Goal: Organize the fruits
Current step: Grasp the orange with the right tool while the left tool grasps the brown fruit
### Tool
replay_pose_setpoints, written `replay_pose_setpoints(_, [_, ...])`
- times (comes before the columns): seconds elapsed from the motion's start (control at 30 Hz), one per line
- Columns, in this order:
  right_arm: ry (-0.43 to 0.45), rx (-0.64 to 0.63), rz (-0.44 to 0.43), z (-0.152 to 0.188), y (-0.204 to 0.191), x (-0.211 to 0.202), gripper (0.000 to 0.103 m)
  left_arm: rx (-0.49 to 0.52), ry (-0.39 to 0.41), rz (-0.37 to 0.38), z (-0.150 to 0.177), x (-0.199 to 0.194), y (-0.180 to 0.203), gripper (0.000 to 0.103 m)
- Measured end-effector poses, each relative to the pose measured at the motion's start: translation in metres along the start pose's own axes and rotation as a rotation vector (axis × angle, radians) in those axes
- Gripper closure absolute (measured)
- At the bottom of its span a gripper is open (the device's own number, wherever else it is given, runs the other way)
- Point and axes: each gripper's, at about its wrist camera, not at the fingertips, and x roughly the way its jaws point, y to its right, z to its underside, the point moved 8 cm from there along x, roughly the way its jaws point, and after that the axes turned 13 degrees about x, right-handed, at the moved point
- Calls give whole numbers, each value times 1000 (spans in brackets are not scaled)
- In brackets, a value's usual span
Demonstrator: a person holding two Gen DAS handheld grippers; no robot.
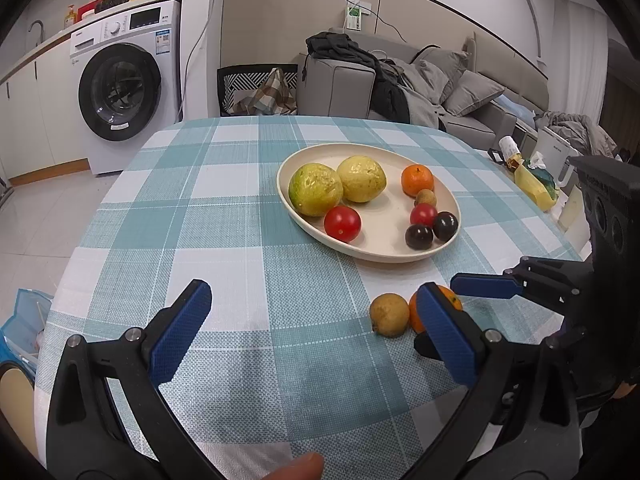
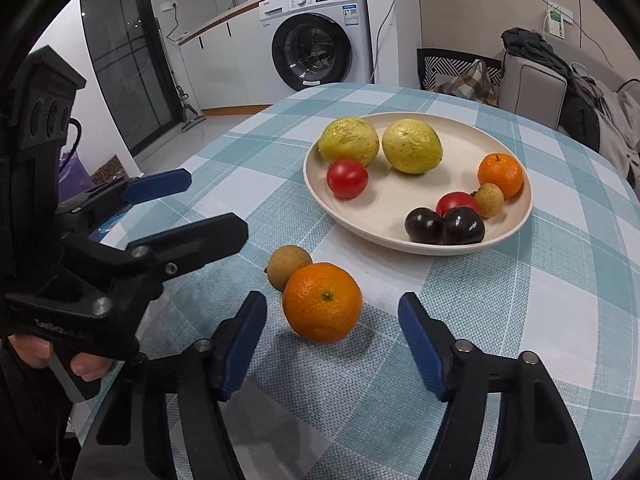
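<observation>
surface: a round surface (image 2: 500, 320) under a teal-and-white checked cloth is filling the lower half of both views.

plate: a cream plate (image 2: 400, 236) is sitting right of centre in the right wrist view, and at centre right in the left wrist view (image 1: 384, 254).

fruit on the plate: two yellow-green fruits (image 2: 412, 146) are lying side by side at the plate's far edge; a red fruit (image 2: 347, 179) is lying just in front of them; a small orange (image 2: 500, 175), a tan fruit (image 2: 489, 200), a second red fruit (image 2: 454, 202) and two dark purple fruits (image 2: 463, 226) are clustering at the plate's right side.

loose orange: an orange (image 2: 322, 302) is lying on the cloth at lower centre of the right wrist view, off the plate and touching a small tan longan-like fruit (image 2: 288, 266) behind it.

right gripper: the right gripper (image 2: 332, 344) is sitting low over the cloth with its blue pads apart; the loose orange is lying just ahead of the gap, slightly toward the left pad, and neither pad is touching it.

left gripper: the left gripper (image 1: 316, 332) is hovering with its jaws wide apart and nothing between them; it is showing at the left edge of the right wrist view (image 2: 200, 208).

person: fingers (image 2: 84, 368) are wrapping around the left gripper's handle at lower left.

background: a washing machine (image 2: 320, 40) is standing at upper centre.
</observation>
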Motion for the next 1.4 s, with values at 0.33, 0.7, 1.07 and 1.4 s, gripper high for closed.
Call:
replay_pose_setpoints(0.33, [-2, 10, -42, -2, -3, -1, 61, -4, -4, 3, 1, 1, 1, 1])
replay_pose_setpoints(0.7, [64, 55, -11, -7, 10, -17, 62, 6, -17, 15, 3, 6, 6, 1])
replay_pose_setpoints(1.07, [103, 108, 20, -13, 35, -36, 62, 47, -145, 116, 14, 34, 29, 1])
replay_pose_setpoints(1.4, [132, 120, 23, -14, 40, -50, 62, 112, -172, 171, 13, 44, 51, 35])
